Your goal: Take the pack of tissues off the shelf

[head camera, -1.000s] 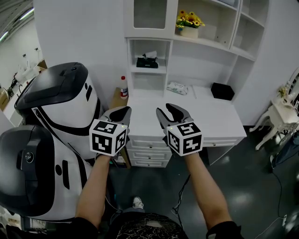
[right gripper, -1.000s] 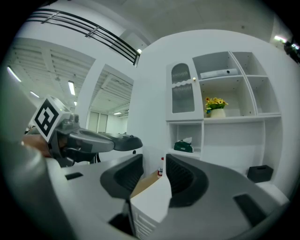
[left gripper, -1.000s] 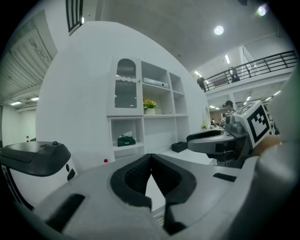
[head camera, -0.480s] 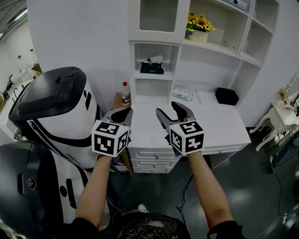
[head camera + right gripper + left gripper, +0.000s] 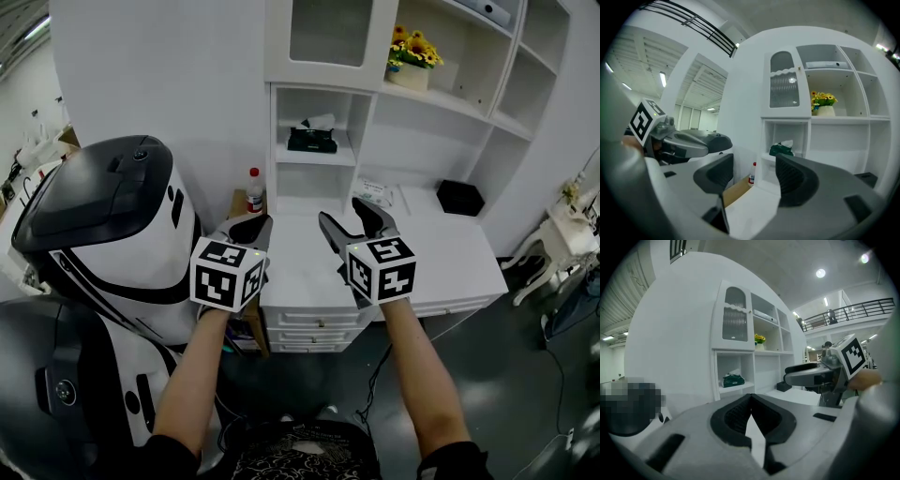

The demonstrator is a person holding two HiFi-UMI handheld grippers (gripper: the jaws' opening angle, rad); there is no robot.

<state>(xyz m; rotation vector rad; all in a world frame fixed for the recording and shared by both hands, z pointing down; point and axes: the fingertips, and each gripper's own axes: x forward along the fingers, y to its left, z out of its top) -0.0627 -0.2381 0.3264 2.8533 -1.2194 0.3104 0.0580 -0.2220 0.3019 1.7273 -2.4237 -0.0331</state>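
The pack of tissues (image 5: 312, 140) is dark green with a white tissue sticking out of its top. It lies on the small shelf (image 5: 309, 159) of the white cabinet, and shows too in the left gripper view (image 5: 733, 379) and the right gripper view (image 5: 782, 149). Both grippers hang in front of the desk, well short of the shelf. My left gripper (image 5: 249, 228) (image 5: 750, 398) is shut with nothing in it. My right gripper (image 5: 350, 219) (image 5: 754, 174) is opening its jaws, which stand wide with nothing between them.
A white robot with a black visor (image 5: 112, 216) fills the left side. A red-capped bottle (image 5: 253, 190) stands beside the cabinet. On the white desk (image 5: 450, 258) lie a flat packet (image 5: 373, 192) and a black box (image 5: 460, 198). A flower pot (image 5: 413, 62) sits higher up.
The right gripper's jaws have spread wider. Both grippers have edged forward toward the cabinet, and the view has shifted so the shelf sits nearer the middle.
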